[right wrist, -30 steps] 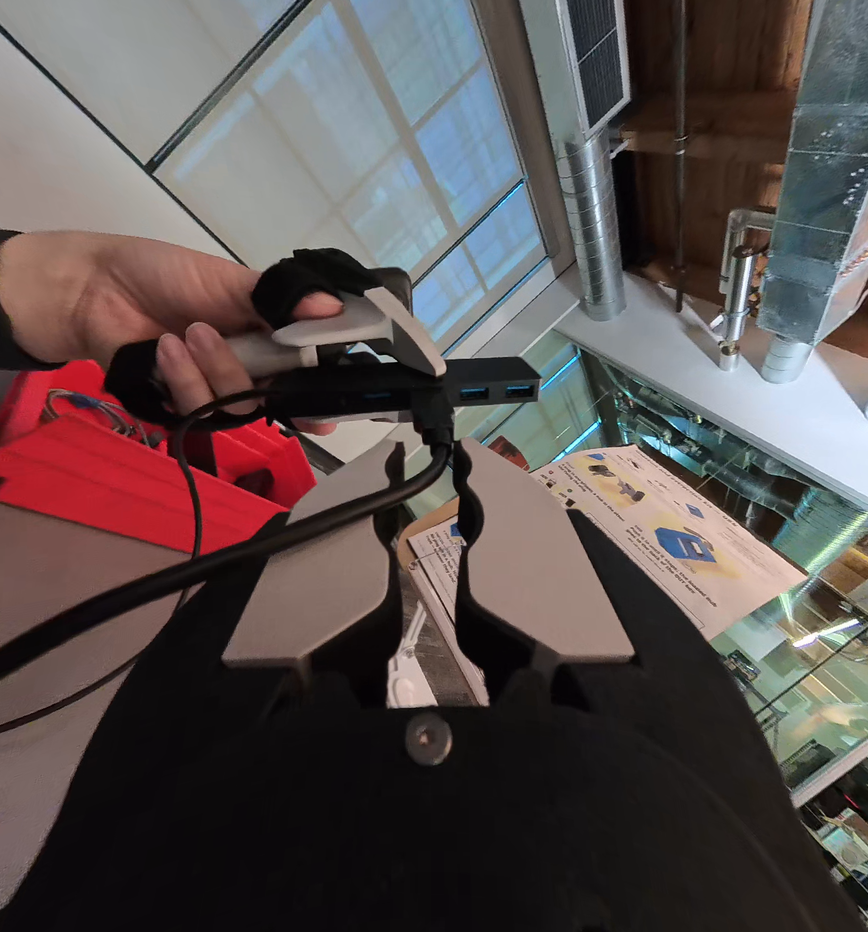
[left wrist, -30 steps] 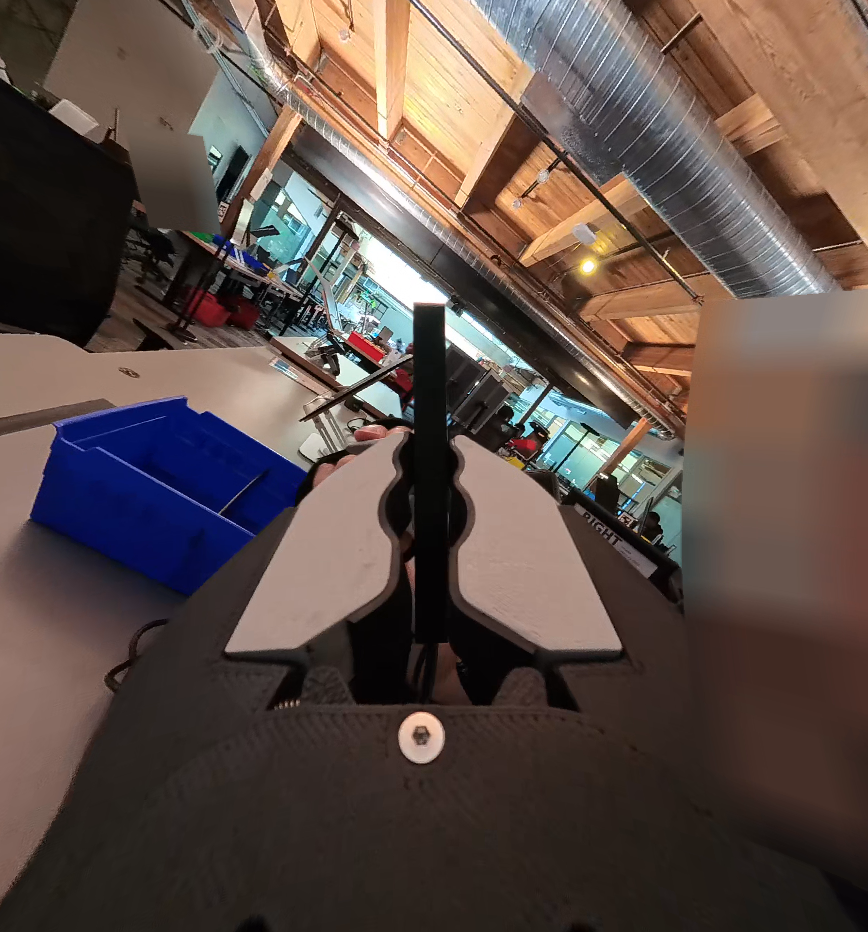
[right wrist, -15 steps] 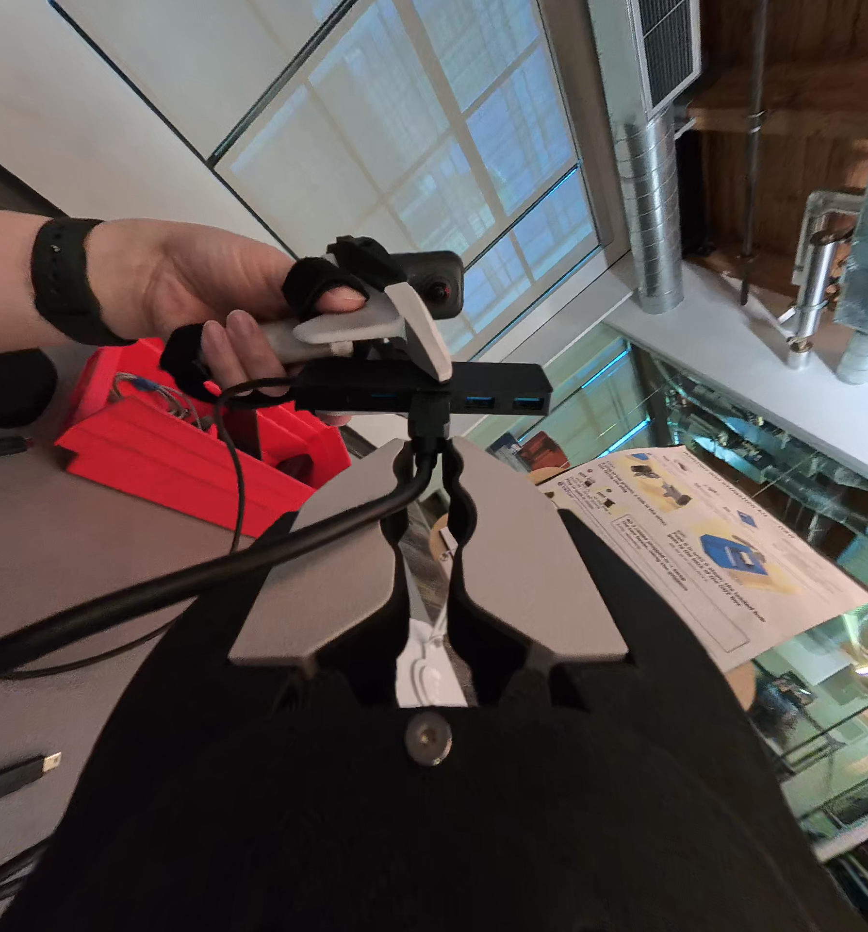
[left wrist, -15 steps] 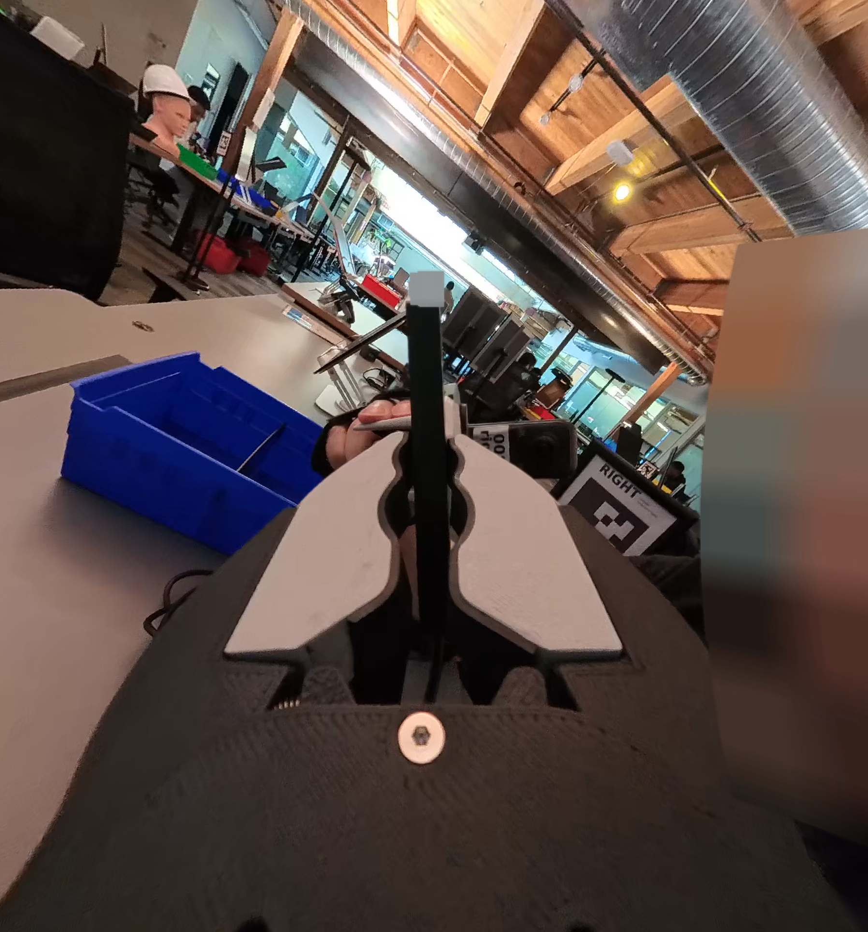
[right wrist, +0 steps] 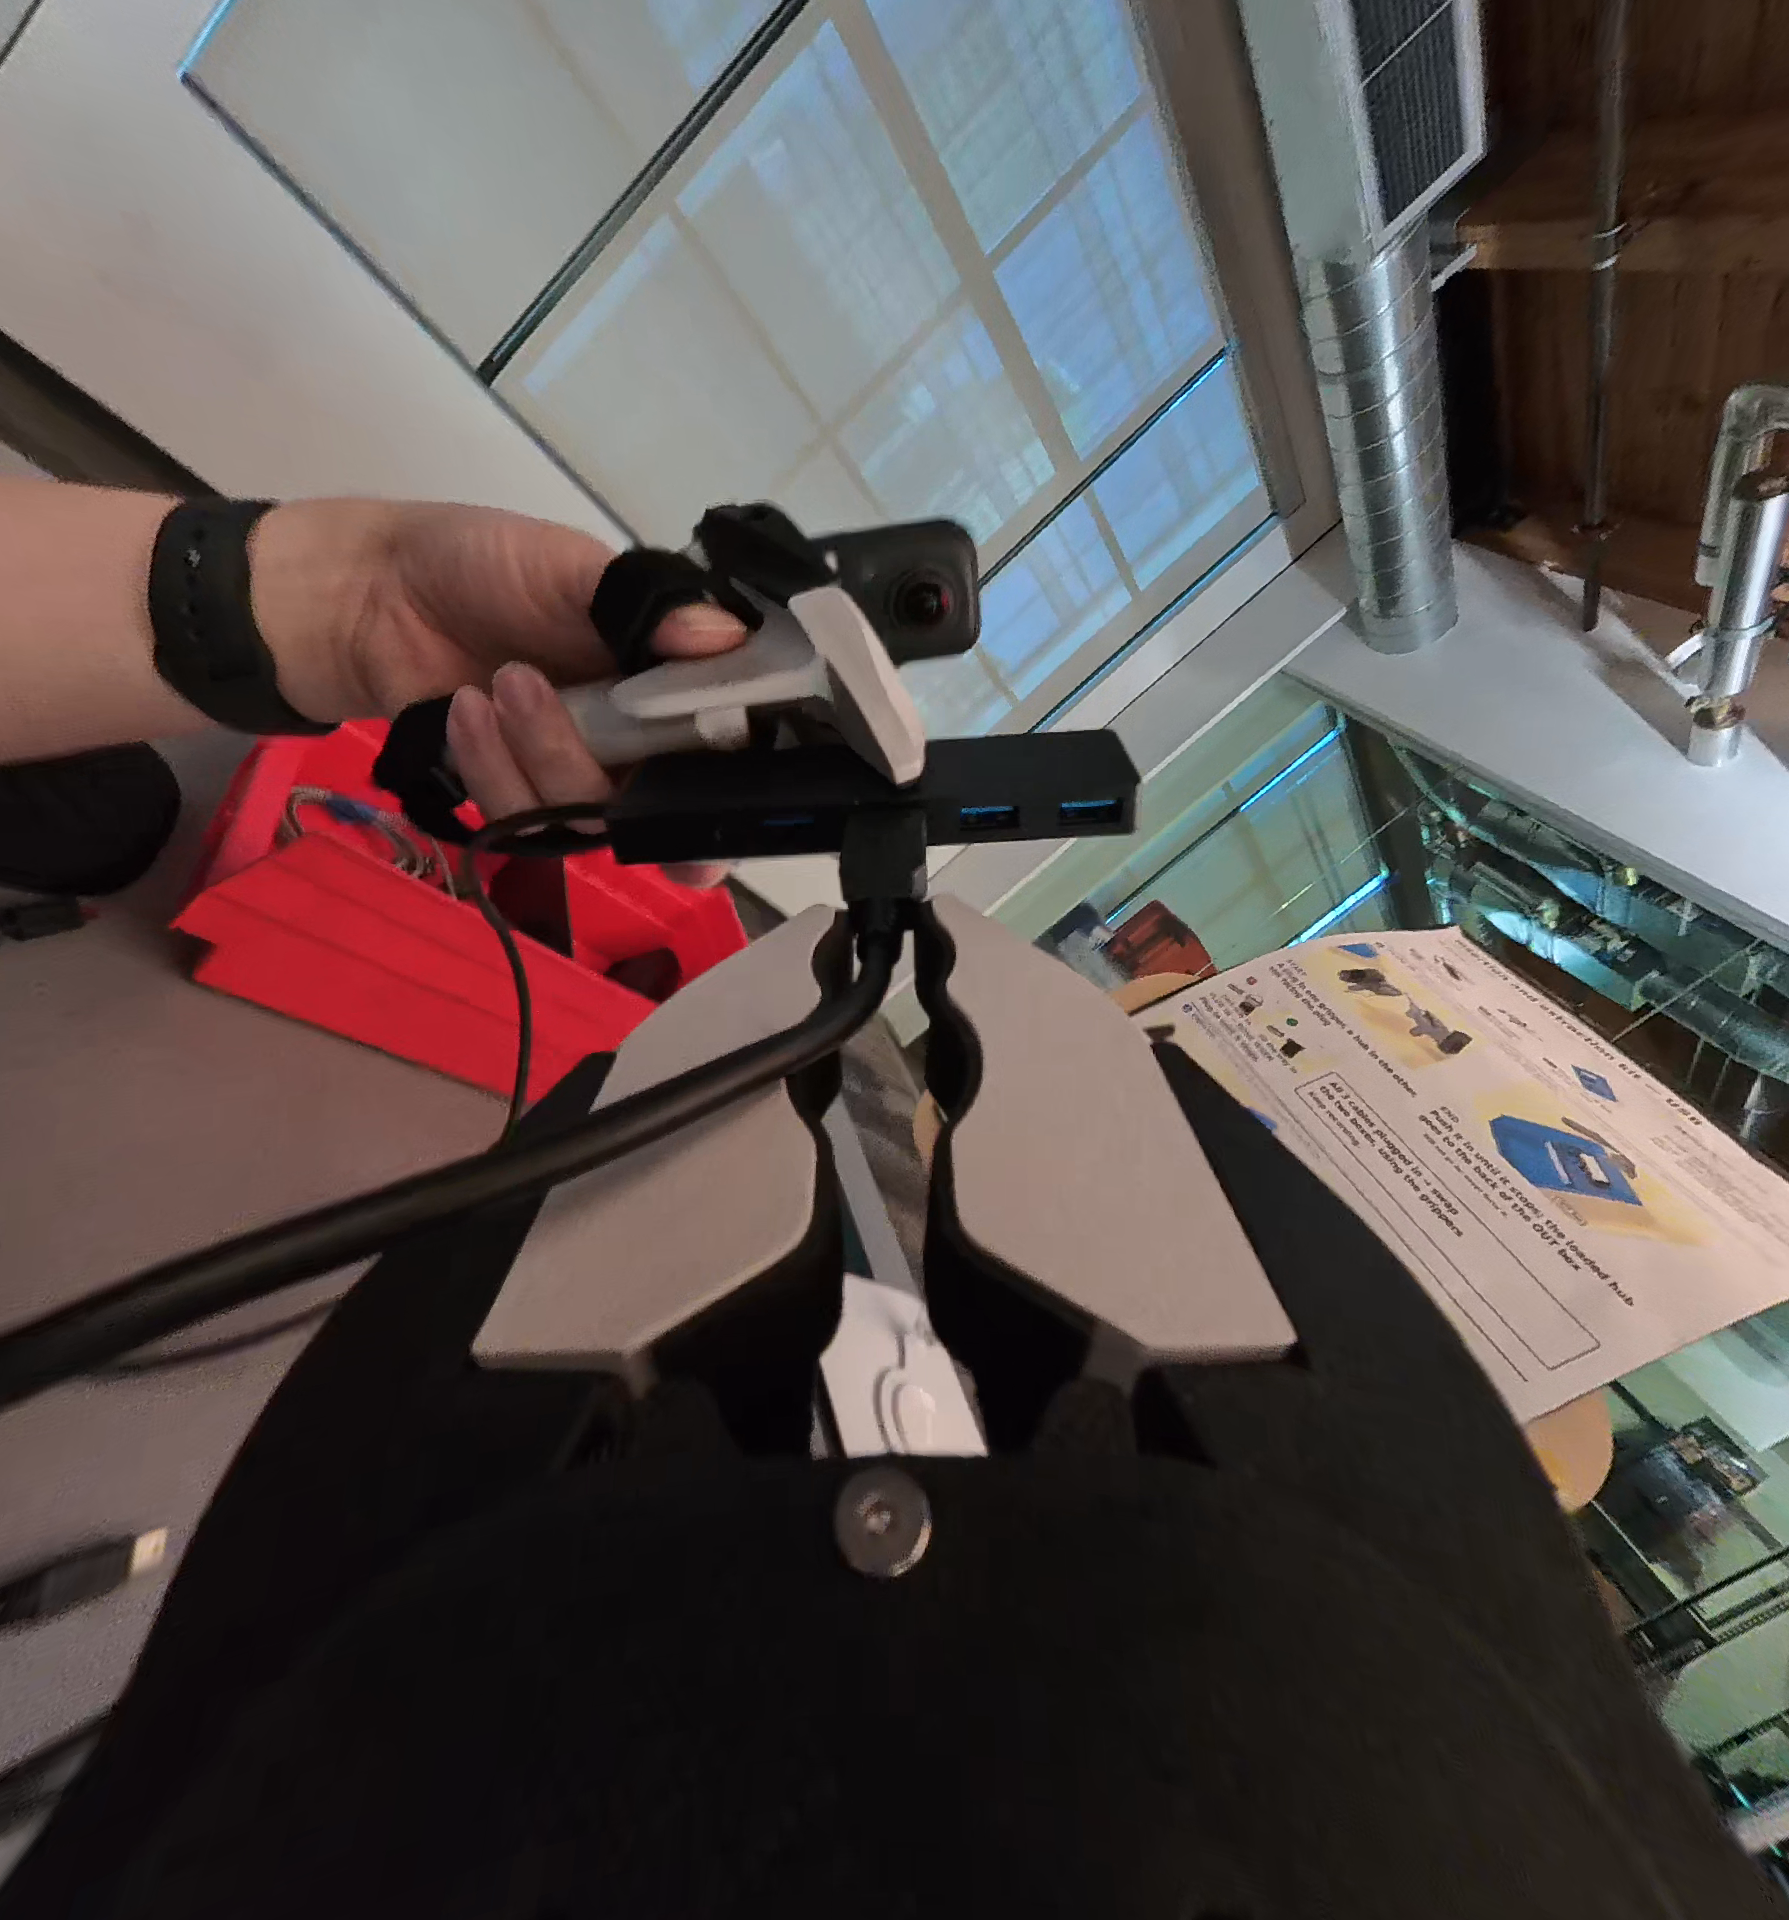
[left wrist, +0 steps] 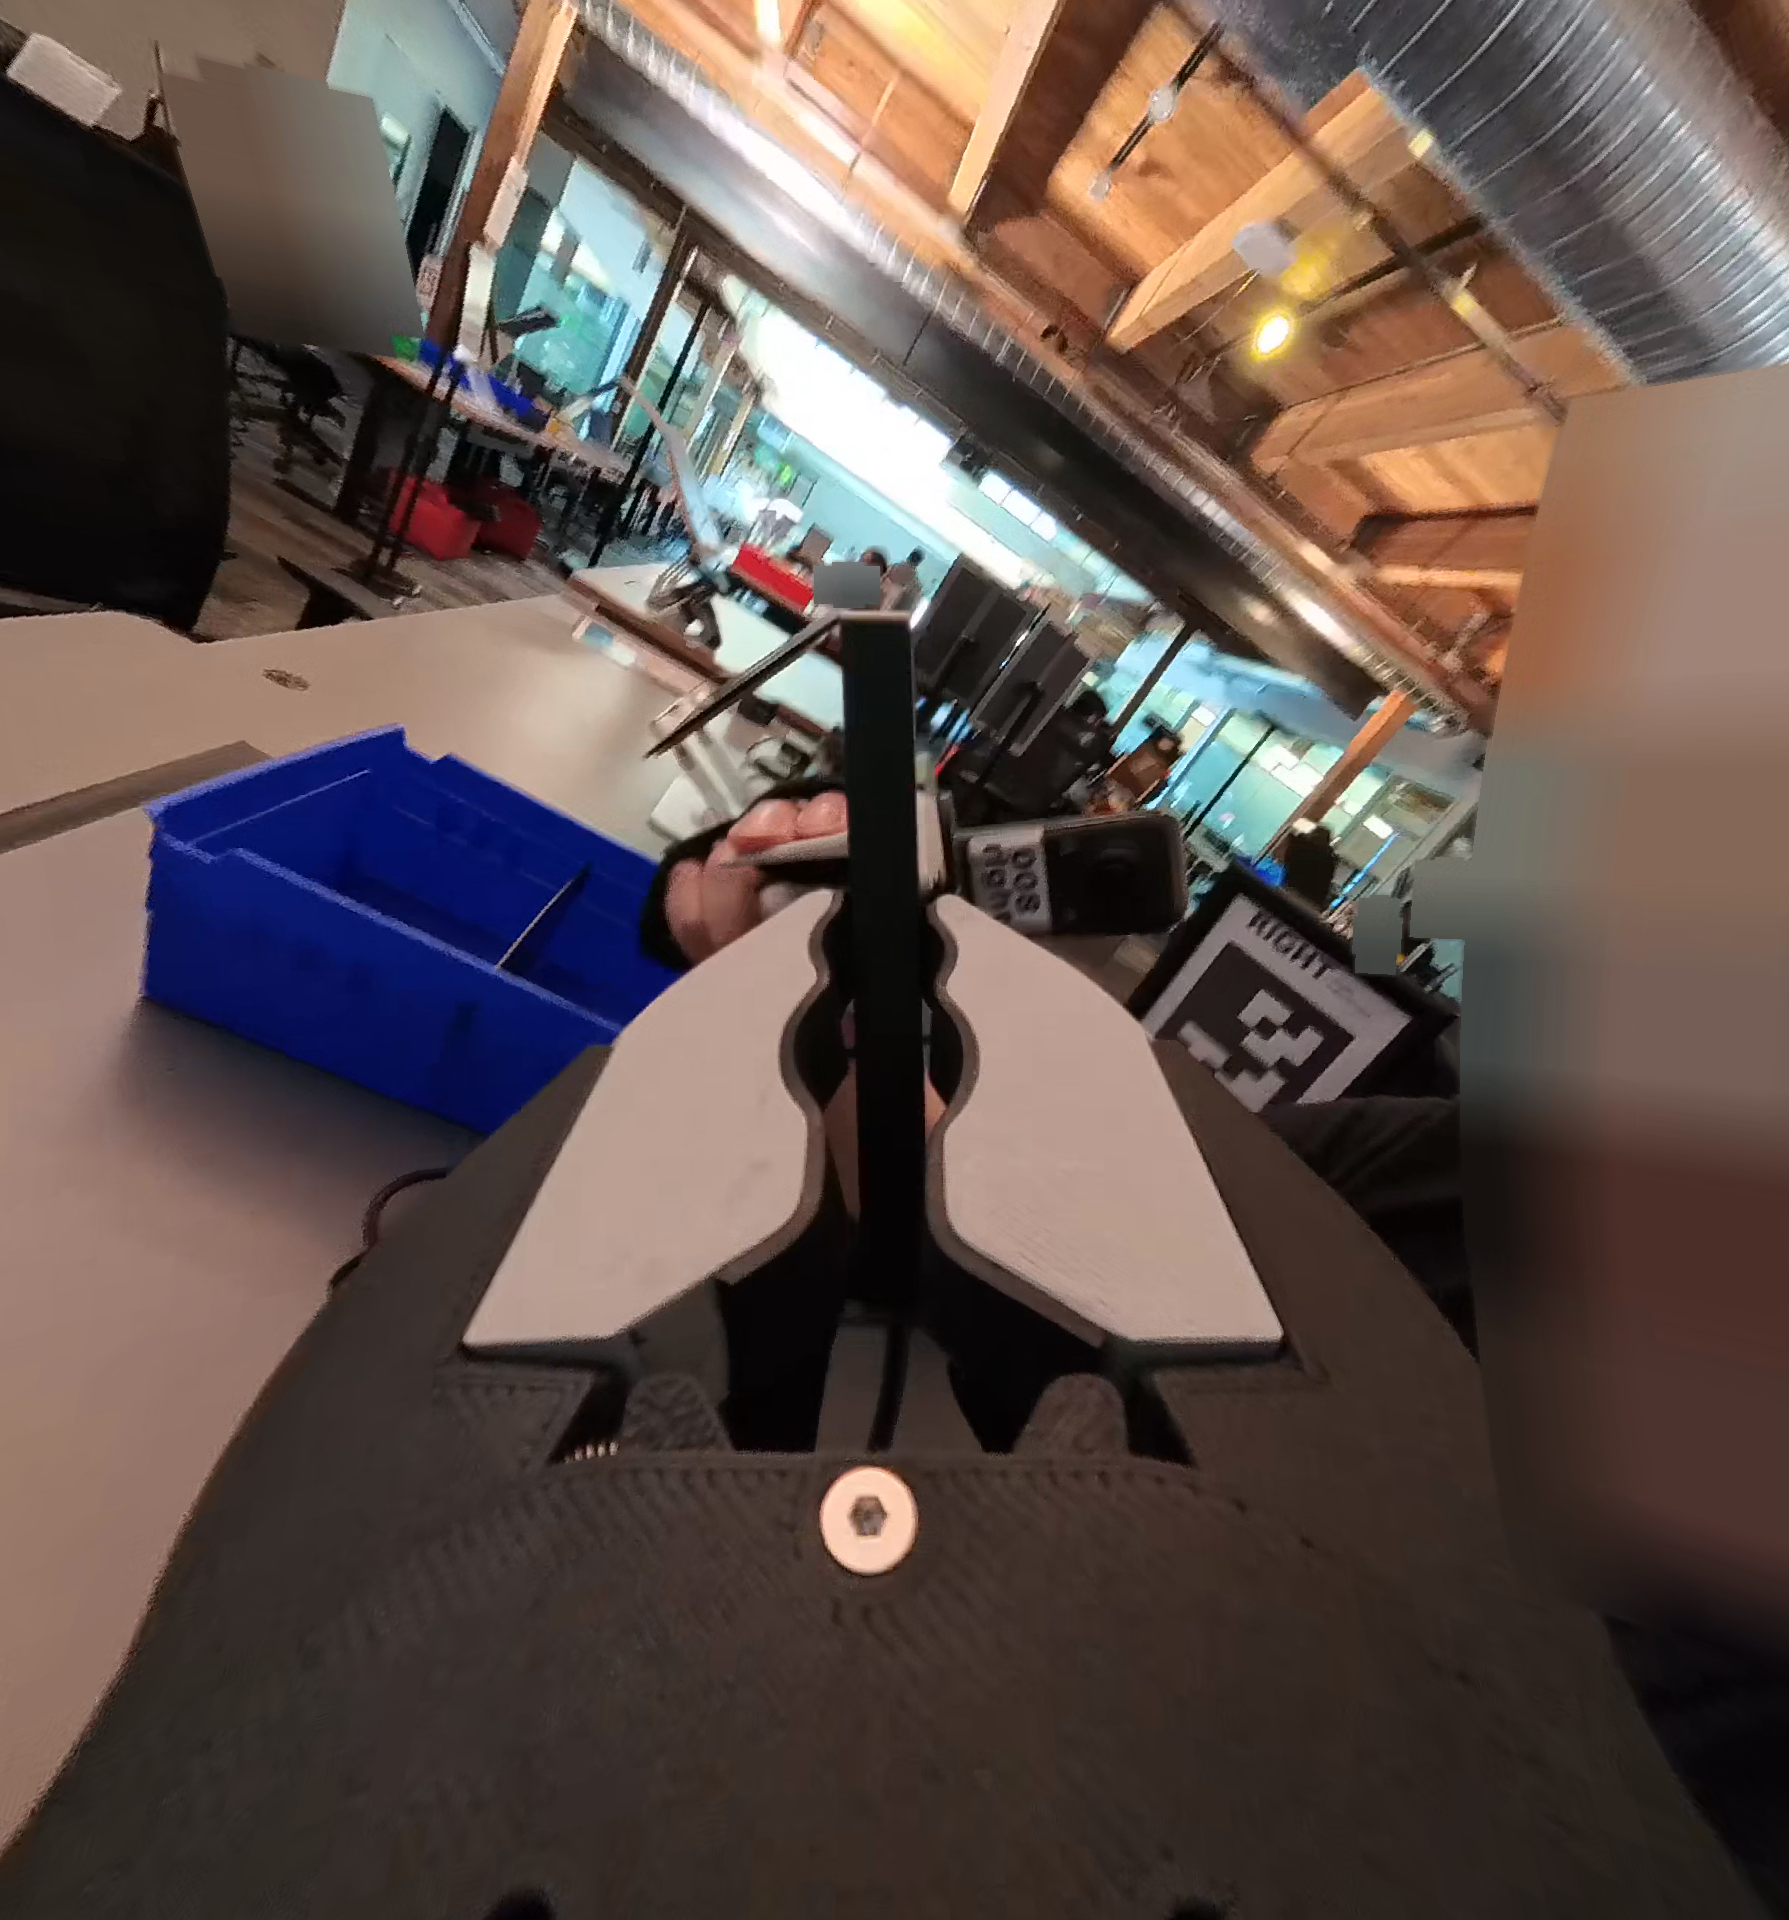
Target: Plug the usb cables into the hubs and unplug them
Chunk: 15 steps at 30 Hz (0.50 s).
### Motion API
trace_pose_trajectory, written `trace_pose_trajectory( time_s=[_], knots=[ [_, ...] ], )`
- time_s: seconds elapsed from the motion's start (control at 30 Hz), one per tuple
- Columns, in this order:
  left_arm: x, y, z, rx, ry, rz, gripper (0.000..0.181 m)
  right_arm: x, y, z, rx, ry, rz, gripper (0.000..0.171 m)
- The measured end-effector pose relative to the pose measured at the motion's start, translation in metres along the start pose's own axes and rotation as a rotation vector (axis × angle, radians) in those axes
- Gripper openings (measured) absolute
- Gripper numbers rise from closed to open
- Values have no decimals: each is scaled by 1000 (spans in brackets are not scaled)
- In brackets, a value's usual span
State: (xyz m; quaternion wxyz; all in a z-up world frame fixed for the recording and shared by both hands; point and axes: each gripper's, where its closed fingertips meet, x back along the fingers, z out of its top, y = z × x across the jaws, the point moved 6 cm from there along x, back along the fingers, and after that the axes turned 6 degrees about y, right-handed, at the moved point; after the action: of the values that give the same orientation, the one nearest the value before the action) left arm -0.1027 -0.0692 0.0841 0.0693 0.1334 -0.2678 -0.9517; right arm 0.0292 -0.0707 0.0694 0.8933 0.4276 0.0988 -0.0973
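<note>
Both views have tilted down since a second ago, showing more worktop [left wrist: 90,1195]. Hub [right wrist: 874,795] held aloft, edge-on in left gripper [left wrist: 877,935], jaws pinching it. Right gripper [right wrist: 882,920] jaws pinch the cable [right wrist: 578,1148] plug, seated in hub. Blue bin [left wrist: 370,925] left, red bin [right wrist: 391,956] behind.

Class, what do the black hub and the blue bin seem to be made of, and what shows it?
Hub: probably hard plastic, matte black, with sharp moulded edges and little shine.
Blue bin: likely moulded plastic, with uniform saturated colour, thin walls and a soft sheen.
</note>
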Motion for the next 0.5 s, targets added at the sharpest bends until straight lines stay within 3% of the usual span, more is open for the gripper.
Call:
trace_pose_trajectory(
  time_s=[0.03,0.13,0.2,0.27,0.33,0.5],
  knots=[
    [0,-1,-1,-13,-36,18,11,2,1,-4,-1,-28,24,14],
    [5,5,-2,-81,-113,12,11,14,11,-21,-146,-87,82,26],
    [10,4,-5,-172,-174,94,11,22,29,-31,-504,-73,72,32],
    [10,-4,-9,-269,-235,234,11,23,41,-27,-893,80,107,38],
    [7,-8,-15,-275,-287,260,11,16,43,-28,-1129,114,142,42],
    [-5,-11,-32,-320,-417,251,11,-2,16,-47,-1212,-117,212,49]
  ],
)
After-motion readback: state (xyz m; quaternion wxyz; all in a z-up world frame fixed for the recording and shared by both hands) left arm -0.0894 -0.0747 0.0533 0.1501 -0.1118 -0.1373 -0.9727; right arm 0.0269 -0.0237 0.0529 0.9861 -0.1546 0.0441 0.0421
